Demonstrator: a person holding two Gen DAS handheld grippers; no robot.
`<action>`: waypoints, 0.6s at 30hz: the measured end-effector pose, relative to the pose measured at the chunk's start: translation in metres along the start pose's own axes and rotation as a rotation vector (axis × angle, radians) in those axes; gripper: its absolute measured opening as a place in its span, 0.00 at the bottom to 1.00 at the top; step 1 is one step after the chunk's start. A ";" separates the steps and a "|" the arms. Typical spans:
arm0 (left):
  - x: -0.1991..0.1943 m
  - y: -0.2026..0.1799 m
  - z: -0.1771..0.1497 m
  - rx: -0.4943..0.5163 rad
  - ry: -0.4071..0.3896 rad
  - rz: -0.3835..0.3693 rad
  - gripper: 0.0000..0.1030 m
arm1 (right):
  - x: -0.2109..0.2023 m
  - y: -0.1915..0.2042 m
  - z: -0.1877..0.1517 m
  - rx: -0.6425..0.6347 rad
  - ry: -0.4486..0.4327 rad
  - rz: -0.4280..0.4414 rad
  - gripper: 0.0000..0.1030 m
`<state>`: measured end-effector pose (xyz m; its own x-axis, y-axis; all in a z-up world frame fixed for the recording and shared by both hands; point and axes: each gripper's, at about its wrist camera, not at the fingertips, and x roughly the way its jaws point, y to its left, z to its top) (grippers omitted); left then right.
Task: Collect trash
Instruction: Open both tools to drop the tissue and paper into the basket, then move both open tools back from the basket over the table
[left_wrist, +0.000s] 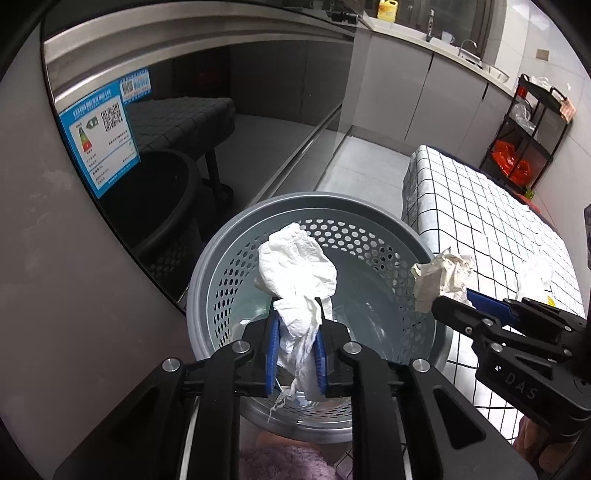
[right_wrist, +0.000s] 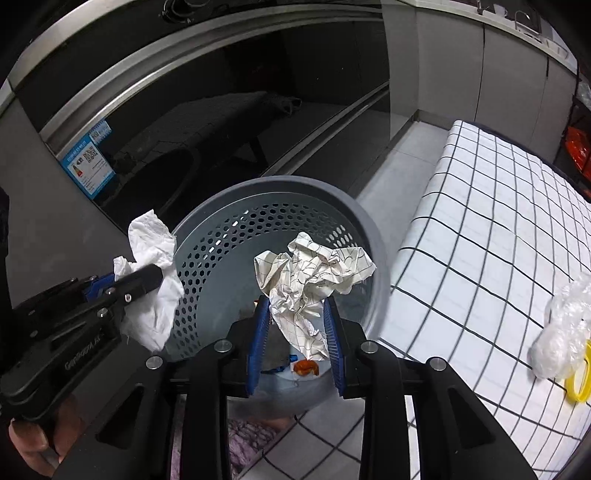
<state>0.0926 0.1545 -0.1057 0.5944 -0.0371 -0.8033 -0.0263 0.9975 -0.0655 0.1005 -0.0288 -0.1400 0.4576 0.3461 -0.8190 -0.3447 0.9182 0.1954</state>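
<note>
Both tools tilt steeply down over the round grey perforated plastic bin (left_wrist: 218, 273). The left gripper (left_wrist: 295, 350) pinches a crumpled white tissue (left_wrist: 295, 269); the right gripper (right_wrist: 297, 332) pinches a crumpled checked paper (right_wrist: 314, 273). To the right gripper's right lies a checked tablecloth (right_wrist: 498, 221) bearing a clear plastic wad (right_wrist: 565, 325).

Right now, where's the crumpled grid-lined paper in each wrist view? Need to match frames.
Left wrist view: crumpled grid-lined paper sits right of centre, held in the right gripper that enters from the right edge, over the bin's right rim.
Right wrist view: same paper is at centre, between the right gripper's blue pads, above the bin.
Shared landmark: the grey perforated bin, with the checked tablecloth to its right.
</note>
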 end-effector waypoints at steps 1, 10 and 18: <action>0.000 0.000 -0.001 -0.002 0.000 0.003 0.19 | 0.000 0.000 0.001 -0.002 0.000 0.000 0.28; -0.008 0.014 -0.003 -0.044 -0.016 0.031 0.48 | -0.005 -0.002 0.005 0.004 -0.035 -0.023 0.64; -0.017 0.014 -0.009 -0.046 -0.018 0.042 0.51 | -0.016 0.002 -0.004 0.000 -0.037 -0.043 0.64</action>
<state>0.0745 0.1690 -0.0986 0.6060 0.0064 -0.7954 -0.0882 0.9943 -0.0593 0.0891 -0.0335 -0.1287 0.5017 0.3132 -0.8064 -0.3237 0.9324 0.1607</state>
